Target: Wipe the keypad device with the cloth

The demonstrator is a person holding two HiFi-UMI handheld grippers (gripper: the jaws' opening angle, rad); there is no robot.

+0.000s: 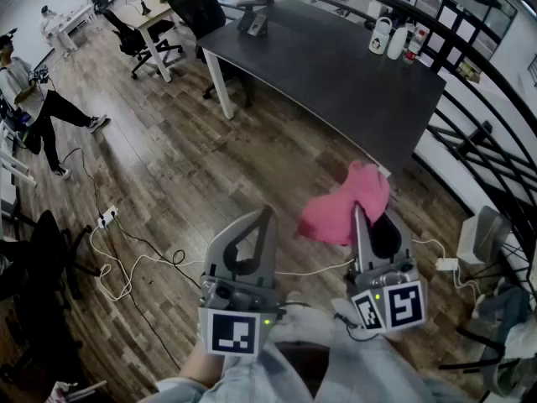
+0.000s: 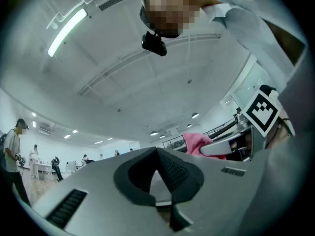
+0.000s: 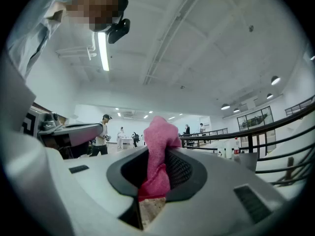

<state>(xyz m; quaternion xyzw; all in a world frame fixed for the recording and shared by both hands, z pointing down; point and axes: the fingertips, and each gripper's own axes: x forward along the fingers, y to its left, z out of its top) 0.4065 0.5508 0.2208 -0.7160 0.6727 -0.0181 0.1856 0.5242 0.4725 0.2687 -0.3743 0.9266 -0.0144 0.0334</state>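
A: One pink cloth (image 1: 348, 204) is pinched at a fold between the jaws of the right gripper (image 1: 359, 217). The rest is left flopping loose past the tips.

B: And the left gripper (image 1: 267, 217)?

A: Its jaws are pressed together, and nothing is held between them.

B: Where is the keypad device?

A: A small dark device (image 1: 254, 21), taken to be it, is stood near the far left corner of the table (image 1: 336, 74), well apart from both grippers.

B: How is the cloth expected to handle?

A: It is judged light, soft and limp. A bunched hold near its middle is advised, so that a pad is presented. The device could be pushed along unless it is steadied.
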